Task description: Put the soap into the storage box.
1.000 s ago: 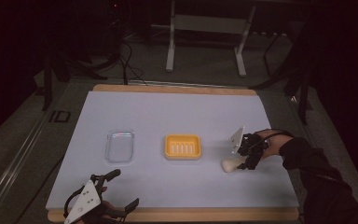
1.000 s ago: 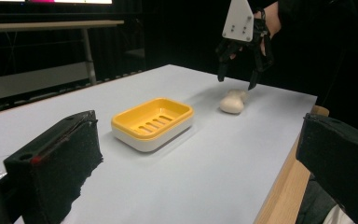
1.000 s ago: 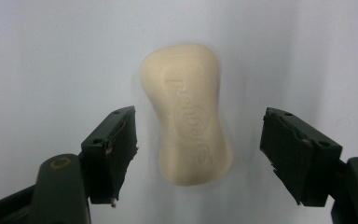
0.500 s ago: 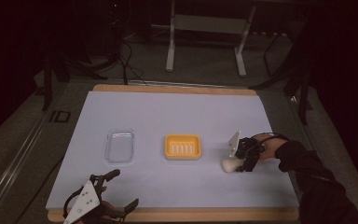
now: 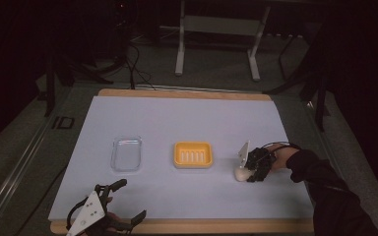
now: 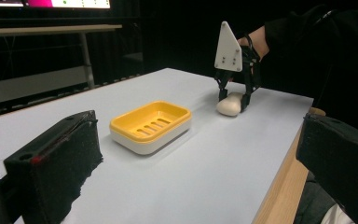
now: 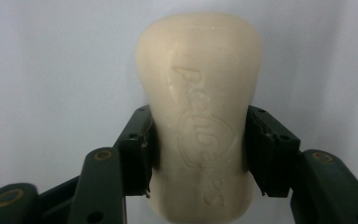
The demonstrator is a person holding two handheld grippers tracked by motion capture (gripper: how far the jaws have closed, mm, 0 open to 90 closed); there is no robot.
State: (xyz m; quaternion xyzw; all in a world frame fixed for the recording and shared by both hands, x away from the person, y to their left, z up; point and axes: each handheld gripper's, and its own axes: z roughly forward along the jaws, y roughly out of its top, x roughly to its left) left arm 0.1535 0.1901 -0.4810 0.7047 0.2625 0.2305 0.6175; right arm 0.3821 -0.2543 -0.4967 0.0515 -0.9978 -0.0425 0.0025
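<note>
Right gripper view: my right gripper (image 7: 198,154) has its fingers (image 7: 135,149) pressed on both long sides of a cream soap bar (image 7: 200,107), embossed lettering facing up, pale tabletop (image 7: 51,70) under it. These fingers have just been closing, and the bar sits between them, clamped at its near half, far end sticking out past the tips.

High view: the soap bar (image 5: 241,173) lies on the tabletop (image 5: 177,118) right of centre, just right of the yellow soap dish (image 5: 193,155), not touching it. Right gripper (image 5: 250,173) points down onto the bar, my hand (image 5: 278,160) behind it. A clear plastic tray (image 5: 126,153) sits left of the dish, apart from it. My left gripper (image 5: 123,201) rests at the near edge, left side, fingers spread wide, nothing between them.

Left gripper view: my own two black fingers (image 6: 56,163) stand far apart with bare tabletop between. Beyond, the yellow dish (image 6: 150,123) with white base, slotted floor, and farther off the right gripper (image 6: 235,100) standing upright over the soap bar (image 6: 228,105), which lies flat on the tabletop.
</note>
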